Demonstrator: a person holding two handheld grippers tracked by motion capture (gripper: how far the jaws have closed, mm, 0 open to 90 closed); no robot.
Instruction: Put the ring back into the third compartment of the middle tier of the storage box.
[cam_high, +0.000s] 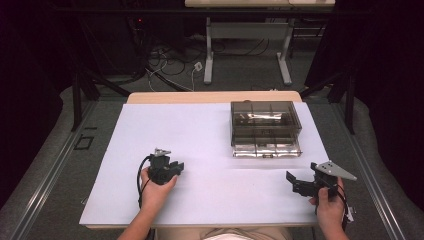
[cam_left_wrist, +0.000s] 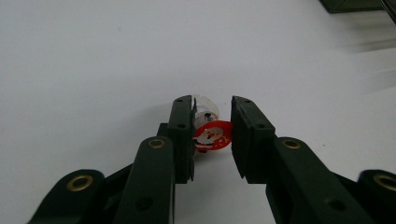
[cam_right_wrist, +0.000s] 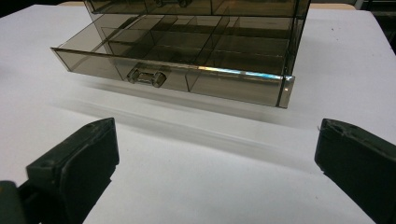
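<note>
Left fingers (cam_left_wrist: 252, 135) pinching Santa sticker (cam_left_wrist: 213, 135), smoky drawer box (cam_right_wrist: 196, 51) open, compartments bare

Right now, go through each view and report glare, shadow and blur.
High view: dim surroundings, evenly lit white table. Left gripper view: small red-and-white item fairly sharp, far background soft. Right gripper view: bright glint on the smoky plastic drawer box front edge, soft shadow beneath it, near gripper blurred.

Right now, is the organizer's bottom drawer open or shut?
Open: the drawer juts out of the smoky organizer box, its divided compartments exposed.
</note>
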